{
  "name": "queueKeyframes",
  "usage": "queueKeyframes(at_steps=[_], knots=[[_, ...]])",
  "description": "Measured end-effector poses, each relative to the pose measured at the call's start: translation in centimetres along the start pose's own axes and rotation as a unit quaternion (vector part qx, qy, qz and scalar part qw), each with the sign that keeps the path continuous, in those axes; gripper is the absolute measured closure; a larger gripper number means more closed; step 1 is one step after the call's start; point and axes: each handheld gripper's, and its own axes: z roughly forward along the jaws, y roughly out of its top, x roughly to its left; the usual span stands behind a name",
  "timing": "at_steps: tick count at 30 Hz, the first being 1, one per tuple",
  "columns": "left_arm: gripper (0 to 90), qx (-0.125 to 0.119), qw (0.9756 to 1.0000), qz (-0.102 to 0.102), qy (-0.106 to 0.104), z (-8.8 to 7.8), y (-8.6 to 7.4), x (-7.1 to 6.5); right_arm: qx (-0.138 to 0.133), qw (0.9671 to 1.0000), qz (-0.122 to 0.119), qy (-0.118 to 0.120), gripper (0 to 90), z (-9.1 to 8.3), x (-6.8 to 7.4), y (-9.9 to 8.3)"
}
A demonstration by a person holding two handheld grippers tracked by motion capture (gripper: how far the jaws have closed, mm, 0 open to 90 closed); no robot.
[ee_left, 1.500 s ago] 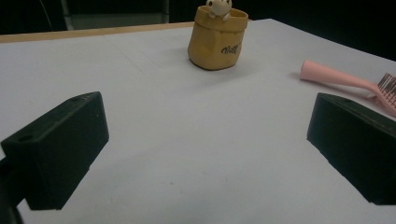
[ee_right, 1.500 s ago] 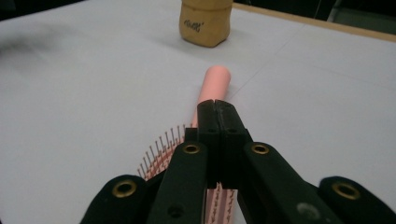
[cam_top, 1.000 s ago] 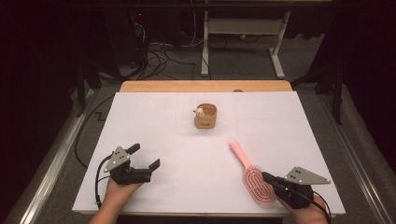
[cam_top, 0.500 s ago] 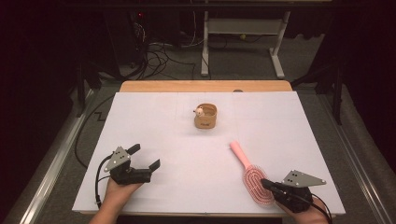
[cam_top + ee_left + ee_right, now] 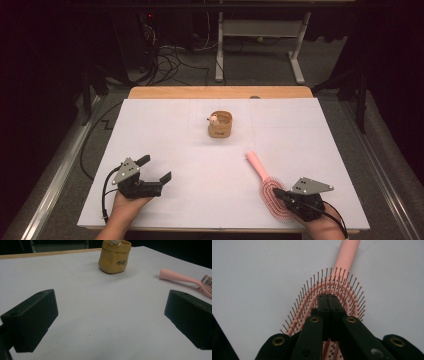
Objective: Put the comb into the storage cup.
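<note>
White table point(image 5: 200, 165): right tongs point(image 5: 278, 194) together over pink hairbrush point(image 5: 267, 186) (bristles up); left tongs point(image 5: 154, 169) apart.

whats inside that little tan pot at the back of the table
A small pale figure pokes above the rim of the tan pot; the left gripper view shows its lower part at the pot's mouth. The pot's wall hides the rest of the inside, so anything deeper cannot be seen.

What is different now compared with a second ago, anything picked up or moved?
Very little. The right claw, its jaws shut together over the bristles of the pink hairbrush, has drawn slightly back toward the near table edge; the brush lies where it lay, handle pointing toward the yellow pot. I cannot tell that it grips the brush. The left claw stays open and unmoved, and the pot has not shifted.
</note>
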Motion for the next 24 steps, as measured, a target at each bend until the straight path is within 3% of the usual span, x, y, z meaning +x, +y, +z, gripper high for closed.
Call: queueKeyframes(at_steps=[9, 14, 24], knots=[[0.0, 0.001, 1.0, -0.001, 0.0, -0.1, 0.0, -0.1, 0.016, 0.9996, -0.019, -0.015, 90.0, 1.2, 0.0, 1.3], [0.0, 0.001, 1.0, -0.002, 0.001, -0.1, -0.1, 0.0, 0.025, 0.9995, -0.017, -0.009, 90.0, 1.6, -0.3, 1.9], [0.0, -0.001, 1.0, -0.005, 0.002, -0.2, -0.1, 0.0, 0.043, 0.9985, -0.024, -0.023, 90.0, 2.5, -0.2, 3.1]])
